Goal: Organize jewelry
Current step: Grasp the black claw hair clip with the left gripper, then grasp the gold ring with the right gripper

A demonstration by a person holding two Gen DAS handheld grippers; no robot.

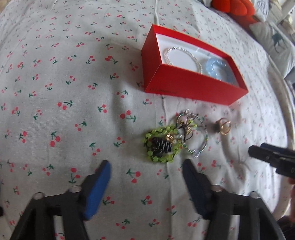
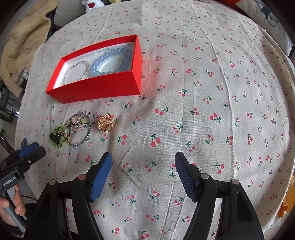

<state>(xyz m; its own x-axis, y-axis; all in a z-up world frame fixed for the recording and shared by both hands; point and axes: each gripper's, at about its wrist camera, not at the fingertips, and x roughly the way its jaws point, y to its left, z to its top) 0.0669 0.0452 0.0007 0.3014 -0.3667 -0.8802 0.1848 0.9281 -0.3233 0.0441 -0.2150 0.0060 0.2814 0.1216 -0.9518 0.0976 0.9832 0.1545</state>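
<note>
An open red box [image 1: 186, 83] [image 2: 95, 88] lies on the cherry-print cloth. It holds a pearl bracelet [image 1: 184, 55] [image 2: 77, 71] and a pale blue bead bracelet [image 1: 219, 68] [image 2: 110, 61]. In front of it lies a tangle: a green bead bracelet [image 1: 160, 145] [image 2: 58, 137], a black hair clip [image 1: 162, 145] and a thin clear-bead bracelet [image 1: 201, 134] [image 2: 81, 127]. A gold ring [image 1: 224, 125] [image 2: 105, 122] lies apart to the right. My left gripper [image 1: 145, 168] is open, just short of the tangle. My right gripper [image 2: 143, 160] is open and empty, right of the ring.
The cherry-print cloth [image 2: 202, 92] covers a rounded table. A beige blanket [image 2: 24, 40] lies beyond the left edge. An orange plush item [image 1: 232, 7] and a deer-print cushion [image 1: 276, 40] sit at the far right.
</note>
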